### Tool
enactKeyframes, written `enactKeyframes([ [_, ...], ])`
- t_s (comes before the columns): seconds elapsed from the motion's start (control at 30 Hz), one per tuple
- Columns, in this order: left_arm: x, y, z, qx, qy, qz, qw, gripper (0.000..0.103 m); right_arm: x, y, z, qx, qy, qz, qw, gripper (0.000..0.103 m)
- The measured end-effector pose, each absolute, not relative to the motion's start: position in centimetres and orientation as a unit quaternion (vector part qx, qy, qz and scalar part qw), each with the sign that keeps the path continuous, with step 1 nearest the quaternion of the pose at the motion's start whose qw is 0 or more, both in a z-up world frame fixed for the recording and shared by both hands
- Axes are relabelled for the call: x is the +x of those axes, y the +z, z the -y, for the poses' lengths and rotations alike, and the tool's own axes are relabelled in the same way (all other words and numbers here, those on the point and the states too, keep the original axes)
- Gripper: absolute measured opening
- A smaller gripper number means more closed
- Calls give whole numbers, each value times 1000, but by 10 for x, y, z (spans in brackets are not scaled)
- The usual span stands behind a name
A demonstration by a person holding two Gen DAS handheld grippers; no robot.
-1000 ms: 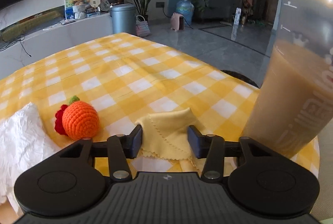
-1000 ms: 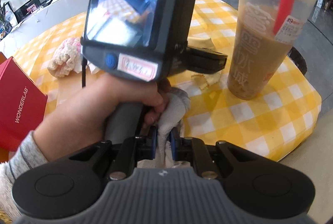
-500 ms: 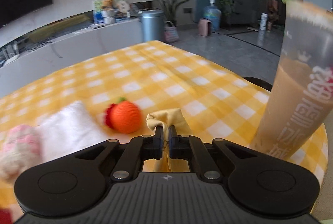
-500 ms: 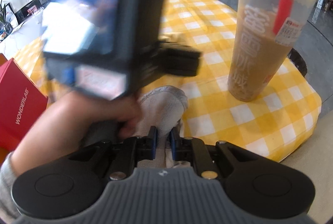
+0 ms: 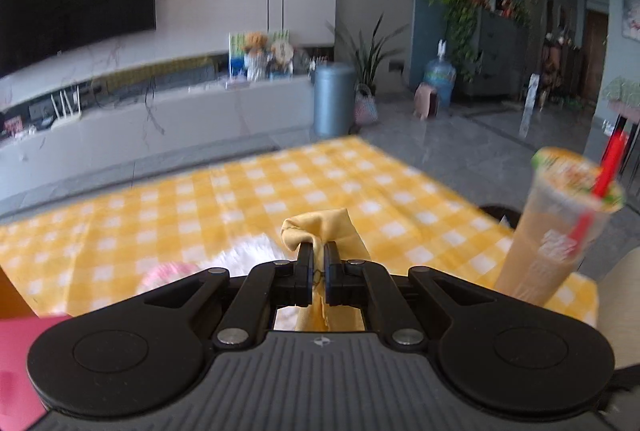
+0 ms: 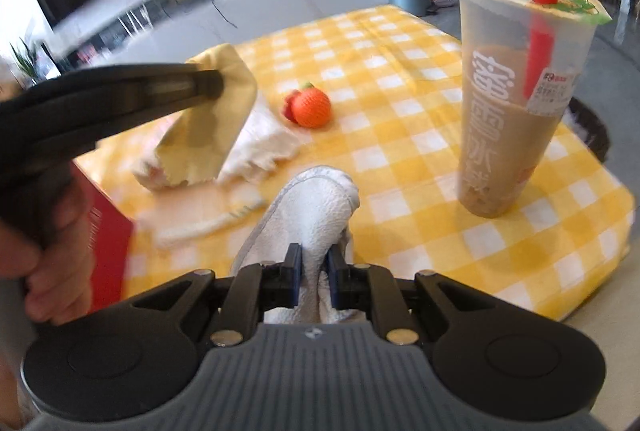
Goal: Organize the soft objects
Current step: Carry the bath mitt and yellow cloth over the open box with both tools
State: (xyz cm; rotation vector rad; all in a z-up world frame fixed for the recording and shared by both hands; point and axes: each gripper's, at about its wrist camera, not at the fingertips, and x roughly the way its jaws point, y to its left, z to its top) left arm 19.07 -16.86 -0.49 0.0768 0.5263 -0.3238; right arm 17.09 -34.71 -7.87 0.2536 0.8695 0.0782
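Yellow-checked tablecloth [image 5: 248, 199], blurred living room

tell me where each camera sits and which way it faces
Left wrist: sits behind the left tool, raised, facing across the yellow checked tablecloth toward the TV wall; its fingers pinch a yellow cloth.
Right wrist: sits behind the right tool, angled down at the table; it grips a white textured cloth, and the left hand shows.
Shared: the yellow cloth, the tablecloth and the tall plastic milk tea cup.

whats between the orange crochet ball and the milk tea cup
Nothing: in the right wrist view, only bare yellow checked tablecloth lies between the orange crochet ball and the milk tea cup.
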Motion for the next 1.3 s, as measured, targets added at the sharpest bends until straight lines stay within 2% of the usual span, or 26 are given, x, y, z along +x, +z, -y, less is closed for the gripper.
enactKeyframes([
  [0.37,129,91,94,22,-147,-185,971,6,148,-19,322,151,97,-323,929,12],
  [0.6,86,122,27,31,-54,-154,986,6,122,39,270,153,157,-255,942,12],
  [0.9,60,117,-66,-57,13,-163,985,6,83,97,177,86,201,-203,954,12],
  [1.0,69,105,-92,-57,15,-187,981,6,80,105,149,60,208,-201,955,12],
  [1.3,75,81,-161,-78,69,-225,969,6,144,82,87,36,223,-252,941,12],
])
